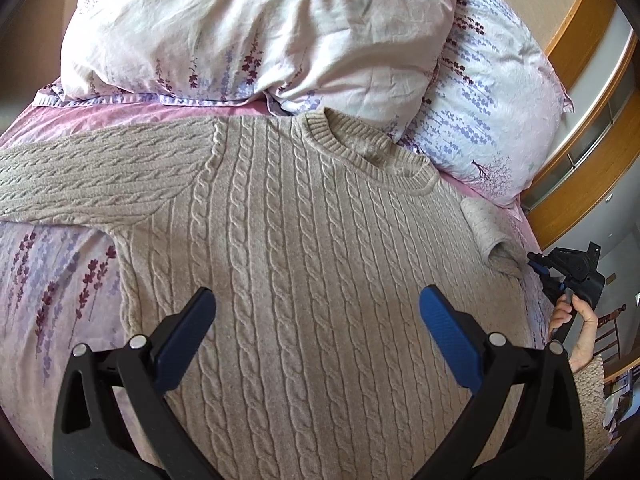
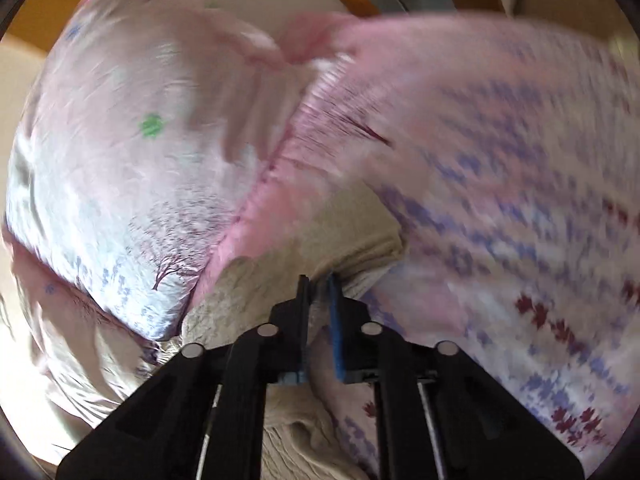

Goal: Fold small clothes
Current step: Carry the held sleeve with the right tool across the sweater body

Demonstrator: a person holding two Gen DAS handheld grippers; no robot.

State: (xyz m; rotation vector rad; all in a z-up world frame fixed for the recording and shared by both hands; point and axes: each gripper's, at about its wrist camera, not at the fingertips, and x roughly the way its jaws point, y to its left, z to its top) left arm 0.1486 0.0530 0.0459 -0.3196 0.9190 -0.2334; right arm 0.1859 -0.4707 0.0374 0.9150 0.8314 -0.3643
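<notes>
A beige cable-knit sweater [image 1: 304, 232] lies flat, front up, on the bed, collar toward the pillows. Its left sleeve [image 1: 80, 176] stretches out to the left. Its right sleeve [image 1: 486, 232] is bent inward over the body's right edge. My left gripper [image 1: 318, 308] hovers open over the sweater's lower middle and holds nothing. My right gripper [image 1: 560, 276] is at the sweater's right side; in the right wrist view, my right gripper [image 2: 319, 284] is shut on the beige sleeve [image 2: 360, 236]. That view is motion-blurred.
Two floral pillows [image 1: 256, 36] [image 1: 496, 120] lie at the head of the bed, just beyond the collar. The pink floral bedsheet [image 1: 56, 280] shows on the left. A wooden headboard frame [image 1: 580, 36] runs along the right. The bed edge is on the right.
</notes>
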